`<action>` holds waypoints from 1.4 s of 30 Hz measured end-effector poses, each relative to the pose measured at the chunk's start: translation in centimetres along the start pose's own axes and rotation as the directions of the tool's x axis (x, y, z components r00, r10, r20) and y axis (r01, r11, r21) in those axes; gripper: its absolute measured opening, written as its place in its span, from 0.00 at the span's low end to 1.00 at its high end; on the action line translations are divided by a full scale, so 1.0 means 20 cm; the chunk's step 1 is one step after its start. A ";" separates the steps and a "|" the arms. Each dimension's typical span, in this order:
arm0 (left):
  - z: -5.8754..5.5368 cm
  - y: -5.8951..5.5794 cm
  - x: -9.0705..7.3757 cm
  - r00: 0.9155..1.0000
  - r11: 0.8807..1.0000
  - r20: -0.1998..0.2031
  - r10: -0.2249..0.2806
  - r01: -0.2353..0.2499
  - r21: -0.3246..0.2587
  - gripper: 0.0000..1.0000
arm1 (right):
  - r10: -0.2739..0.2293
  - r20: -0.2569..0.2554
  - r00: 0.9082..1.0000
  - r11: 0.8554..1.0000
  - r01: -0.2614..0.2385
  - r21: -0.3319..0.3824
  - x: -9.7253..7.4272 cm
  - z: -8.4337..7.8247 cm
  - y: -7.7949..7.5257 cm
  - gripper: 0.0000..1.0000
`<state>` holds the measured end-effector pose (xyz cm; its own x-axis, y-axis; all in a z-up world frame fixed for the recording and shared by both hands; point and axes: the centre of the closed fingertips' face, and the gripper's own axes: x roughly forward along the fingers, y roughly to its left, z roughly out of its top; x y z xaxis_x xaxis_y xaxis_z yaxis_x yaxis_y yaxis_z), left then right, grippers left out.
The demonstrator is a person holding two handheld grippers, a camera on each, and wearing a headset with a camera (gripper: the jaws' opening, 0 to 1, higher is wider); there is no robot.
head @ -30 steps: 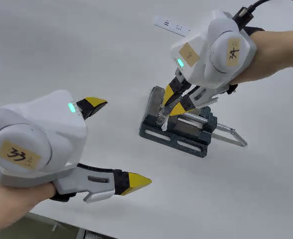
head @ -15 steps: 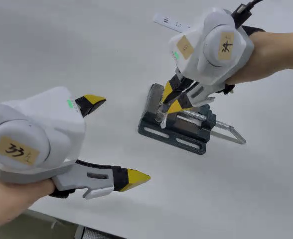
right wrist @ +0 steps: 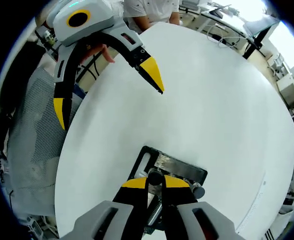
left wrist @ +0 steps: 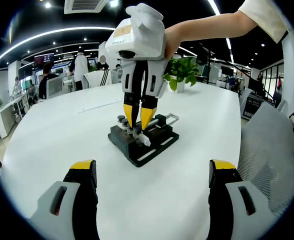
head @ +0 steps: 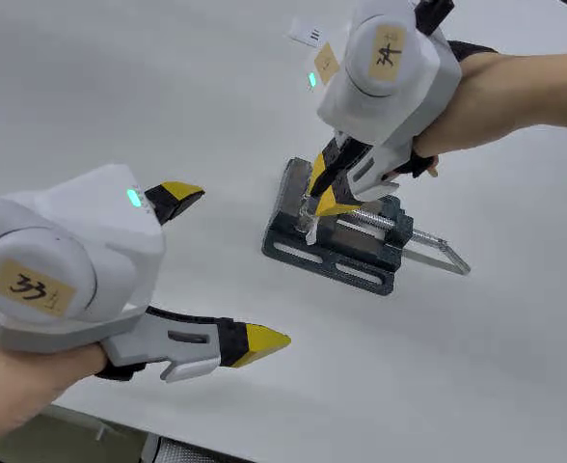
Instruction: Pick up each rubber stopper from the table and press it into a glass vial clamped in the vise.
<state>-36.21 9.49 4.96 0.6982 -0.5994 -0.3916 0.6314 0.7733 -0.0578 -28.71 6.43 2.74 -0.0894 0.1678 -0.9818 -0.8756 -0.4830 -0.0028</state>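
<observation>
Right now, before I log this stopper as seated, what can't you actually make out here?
Head view: mouth of the vial in the vise, covered by the right gripper.
Right gripper view: how deep the stopper sits; jaws hide the vial.
Left gripper view: vial too small.

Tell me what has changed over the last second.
The right tongs have swung more upright. Their body tipped up over the vise, while the tips stayed down at its clamp, closed on the dark rubber stopper. Nothing was taken up or let go. The left tongs still hover open at the near side of the table, and the vise has not moved.
</observation>
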 end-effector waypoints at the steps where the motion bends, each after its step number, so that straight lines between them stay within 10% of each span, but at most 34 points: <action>1: 0.00 0.00 0.00 1.000 1.000 -0.001 -0.002 0.002 0.001 0.92 | 0.003 0.000 1.000 1.000 -0.003 -0.010 0.00 0.00 0.00 0.04; 19: 0.00 0.01 -0.02 1.000 1.000 -0.002 0.004 -0.004 -0.006 0.91 | -0.018 0.038 0.999 0.997 0.021 -0.079 -0.03 0.01 -0.02 0.15; 23: 0.00 0.03 -0.02 1.000 1.000 0.002 0.014 -0.014 -0.007 0.91 | 0.015 0.111 0.994 0.999 -0.019 0.037 -0.07 0.05 0.00 0.00; 42: -0.04 0.02 0.00 1.000 1.000 -0.005 0.002 -0.003 -0.027 0.90 | 0.009 0.084 0.996 1.000 -0.010 0.013 -0.01 0.01 -0.01 0.00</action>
<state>-36.19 9.93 4.20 0.6979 -0.5964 -0.3965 0.6202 0.7802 -0.0817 -28.64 6.52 3.04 -0.1368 0.2354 -0.9622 -0.8810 -0.4731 0.0096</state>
